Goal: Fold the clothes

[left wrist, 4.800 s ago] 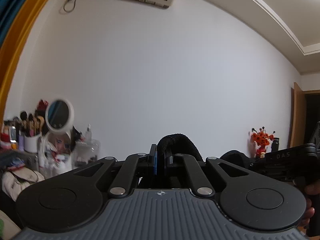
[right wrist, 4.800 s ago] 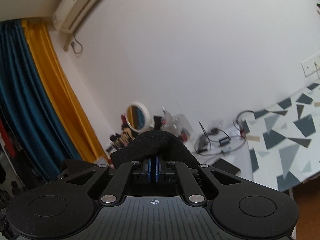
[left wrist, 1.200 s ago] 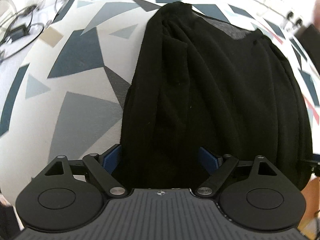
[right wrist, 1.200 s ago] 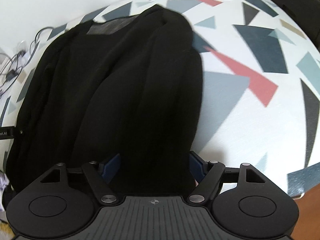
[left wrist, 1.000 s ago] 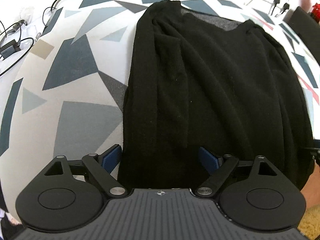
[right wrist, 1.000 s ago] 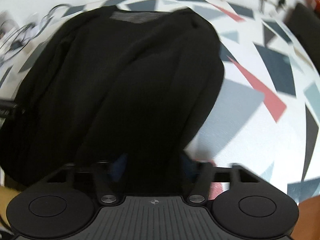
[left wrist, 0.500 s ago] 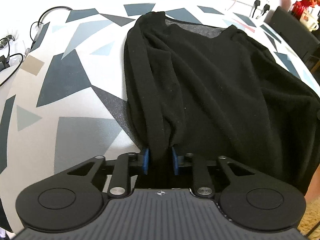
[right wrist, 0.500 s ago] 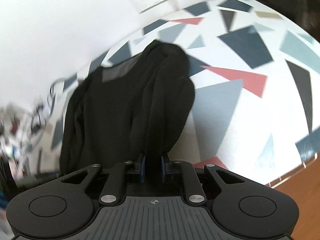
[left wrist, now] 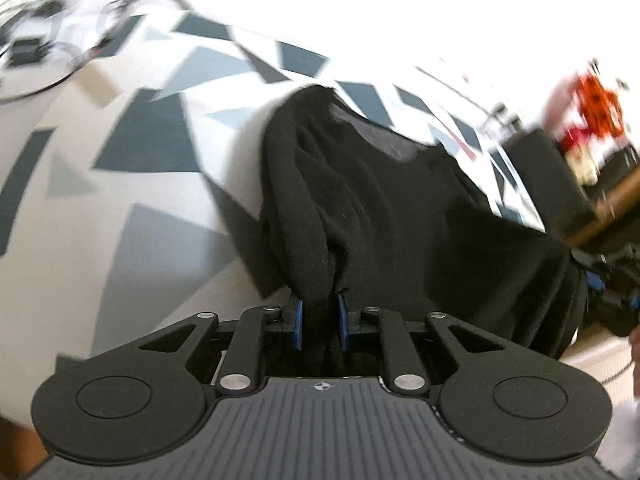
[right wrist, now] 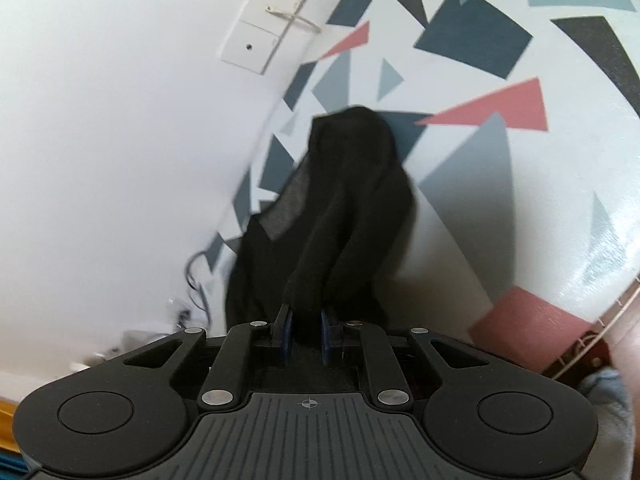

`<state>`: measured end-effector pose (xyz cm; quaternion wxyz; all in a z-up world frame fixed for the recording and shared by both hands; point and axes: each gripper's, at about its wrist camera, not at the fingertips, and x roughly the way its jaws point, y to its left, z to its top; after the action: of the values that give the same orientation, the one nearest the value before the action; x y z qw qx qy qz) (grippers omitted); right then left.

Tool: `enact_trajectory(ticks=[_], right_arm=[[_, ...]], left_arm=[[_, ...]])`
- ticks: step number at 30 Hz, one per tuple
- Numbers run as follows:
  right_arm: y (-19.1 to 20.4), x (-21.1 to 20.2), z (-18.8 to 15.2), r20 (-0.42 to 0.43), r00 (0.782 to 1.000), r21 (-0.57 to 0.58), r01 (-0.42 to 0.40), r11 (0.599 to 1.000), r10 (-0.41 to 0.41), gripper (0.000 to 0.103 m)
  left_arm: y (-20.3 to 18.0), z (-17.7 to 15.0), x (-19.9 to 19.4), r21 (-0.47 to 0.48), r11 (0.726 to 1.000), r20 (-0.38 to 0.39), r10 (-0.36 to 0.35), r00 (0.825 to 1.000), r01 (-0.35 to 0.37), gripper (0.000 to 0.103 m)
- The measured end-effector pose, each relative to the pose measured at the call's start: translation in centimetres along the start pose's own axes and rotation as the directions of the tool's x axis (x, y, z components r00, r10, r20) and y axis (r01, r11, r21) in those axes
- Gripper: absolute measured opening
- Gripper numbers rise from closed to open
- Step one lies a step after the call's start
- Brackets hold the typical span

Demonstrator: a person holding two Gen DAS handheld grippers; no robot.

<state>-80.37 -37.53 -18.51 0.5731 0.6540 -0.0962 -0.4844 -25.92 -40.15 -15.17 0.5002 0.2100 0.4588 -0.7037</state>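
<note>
**Both grips on, hem coming up off the tabletop**

My left gripper (left wrist: 319,322) has its blue fingers (left wrist: 296,322) clamped on a bunched fold of the black garment (left wrist: 400,208); they have just been closing, and the cloth is pinched right between them. On the other side, my right gripper (right wrist: 306,334) is squeezed shut on the near edge of the same garment too, fabric rising in a ridge straight out of the pads.

Beyond the fingers, the garment's far part, the neckline end, lies on the patterned tabletop (left wrist: 152,148), while the near end hangs lifted from my two grips. I'd call this early going: the cloth is gathered lengthwise and gripped, but no crosswise fold is laid down yet. What's left, as I judge it, is carrying this near edge over toward the neckline, setting it down and tidying.

No containers in sight, only cables (left wrist: 52,60) at the far left and a wall socket (right wrist: 272,28).
</note>
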Motion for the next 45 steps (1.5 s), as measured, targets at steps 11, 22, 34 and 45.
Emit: enact_trajectory(ticks=[11,22,34,45], right_arm=[[3.3,-0.8,5.7,0.176,0.983,-0.056,-0.035,0.998,0.044,0.012],[1.3,2.4,7.6,0.283,0.942,-0.198,0.241,0.95,-0.18,0.06],[-2.5,1.5,2.3,0.236,0.907,-0.462,0.421,0.781,-0.349,0.081],[-4.2,2.8,2.3,0.194,0.902,-0.393,0.431,0.812,-0.385,0.027]], left_arm=[[-2.8,4.8,-2.0,0.041,0.998,0.116,0.044,0.992,-0.049,0.017],[-3.9,3.2,6.4,0.191,0.943,-0.019,0.28,0.96,-0.272,0.065],[-3.4,-3.8,4.9,0.183,0.961,-0.195,0.243,0.95,-0.208,0.072],[-4.8,-5.0,3.9,0.29,0.942,-0.204,0.235,0.95,-0.171,0.004]])
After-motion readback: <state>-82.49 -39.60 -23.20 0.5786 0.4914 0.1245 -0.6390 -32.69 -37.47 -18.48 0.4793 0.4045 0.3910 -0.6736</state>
